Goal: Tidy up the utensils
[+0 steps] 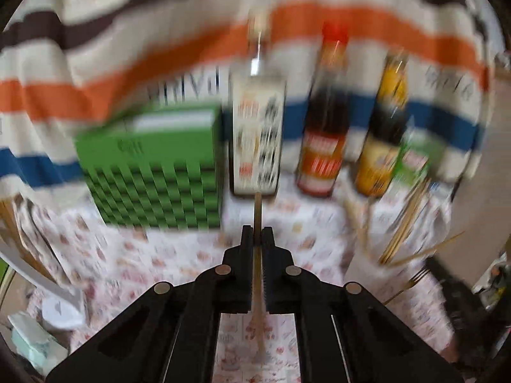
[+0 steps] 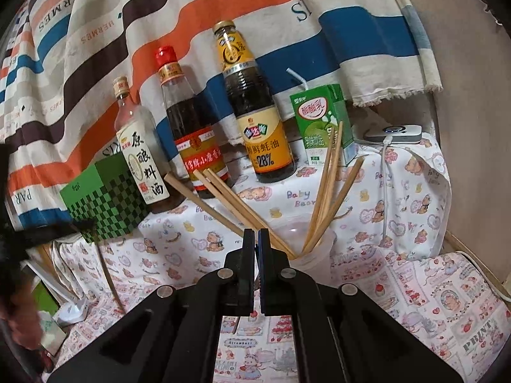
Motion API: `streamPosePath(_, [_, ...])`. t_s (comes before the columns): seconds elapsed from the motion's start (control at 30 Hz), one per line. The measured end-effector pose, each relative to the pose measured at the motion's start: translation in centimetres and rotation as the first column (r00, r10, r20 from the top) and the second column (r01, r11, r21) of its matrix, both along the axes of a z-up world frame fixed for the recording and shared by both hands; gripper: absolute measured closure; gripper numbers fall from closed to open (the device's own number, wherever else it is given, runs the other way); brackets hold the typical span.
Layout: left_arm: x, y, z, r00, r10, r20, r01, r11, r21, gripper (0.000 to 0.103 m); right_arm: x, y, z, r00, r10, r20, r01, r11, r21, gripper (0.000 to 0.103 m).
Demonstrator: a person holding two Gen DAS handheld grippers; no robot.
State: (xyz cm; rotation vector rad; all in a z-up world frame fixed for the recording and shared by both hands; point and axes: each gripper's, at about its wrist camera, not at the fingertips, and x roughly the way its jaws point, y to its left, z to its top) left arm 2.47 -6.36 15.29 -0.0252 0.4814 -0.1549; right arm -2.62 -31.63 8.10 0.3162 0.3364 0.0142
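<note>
Wooden chopstick (image 1: 257, 210) clamped upright in left gripper (image 1: 257, 234); right gripper (image 2: 255, 234) closed, empty, just before clear cup (image 2: 314, 257) of chopsticks (image 2: 322, 191).

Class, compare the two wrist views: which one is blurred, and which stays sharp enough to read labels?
Left wrist view: motion-smeared, the bottles streaked and unreadable, though the left gripper stays sharp. Right wrist view: crisp, bottle labels legible, with fisheye bending at the edges.

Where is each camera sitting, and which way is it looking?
Left wrist: rides the left hand-held gripper, facing the bottles; its fingers pinch a chopstick.
Right wrist: rides the right hand-held gripper, fingers together, facing the cup of chopsticks.
Both show the green checkered box and red-capped bottle.
</note>
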Motion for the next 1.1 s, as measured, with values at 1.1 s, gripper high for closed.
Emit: streamPosePath(1.1, [0.4,-13.0,5.8,0.968,-0.148,0.201,0.176,0.976,-0.13,0.099,-2.4,-8.3,1.9,0.981,-0.086,0.173,0.033,0.957,0.289,0.1])
